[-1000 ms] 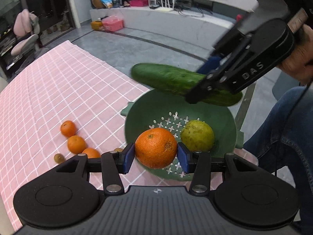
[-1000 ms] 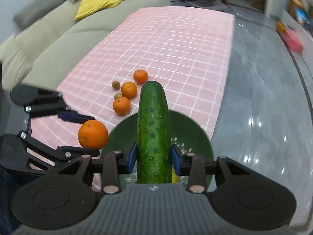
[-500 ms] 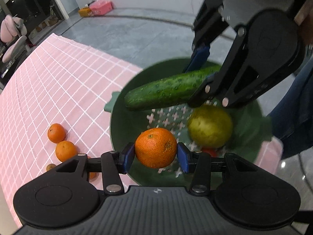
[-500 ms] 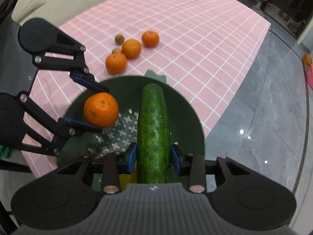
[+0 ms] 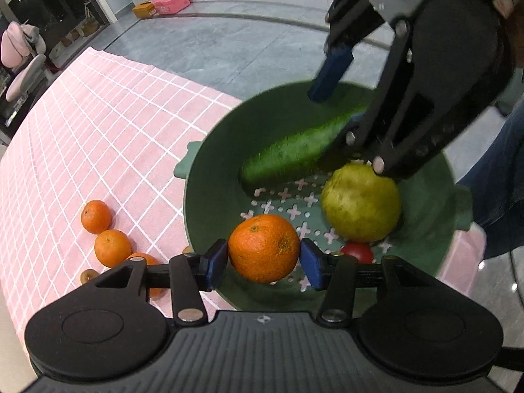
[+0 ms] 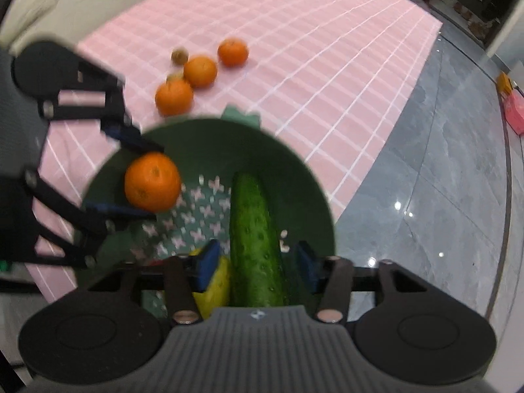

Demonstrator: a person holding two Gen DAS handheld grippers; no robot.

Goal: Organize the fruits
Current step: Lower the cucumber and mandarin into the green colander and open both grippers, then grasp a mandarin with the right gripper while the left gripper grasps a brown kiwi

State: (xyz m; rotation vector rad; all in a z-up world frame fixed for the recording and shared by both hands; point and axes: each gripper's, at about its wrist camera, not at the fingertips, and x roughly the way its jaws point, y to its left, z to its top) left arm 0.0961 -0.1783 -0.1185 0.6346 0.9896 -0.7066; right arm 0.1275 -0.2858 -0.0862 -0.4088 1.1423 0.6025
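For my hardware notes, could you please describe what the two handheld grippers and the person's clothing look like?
Both the left gripper and the right gripper are matte black: a ribbed body, two round side discs, bar linkages with silver rivets, and blue pads on the jaws. The person wears blue jeans. No cables show.

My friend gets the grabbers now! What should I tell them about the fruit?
Left hand-held gripper: jaws have just been opening; the orange sits between the pads with a gap either side, over the green colander.
Right hand-held gripper: jaws have just been opening; the cucumber lies loose between them in the colander.
Already in the colander: a yellow-green fruit and a small red one.
Left to do: three small oranges and two little brown fruits wait on the pink tablecloth.
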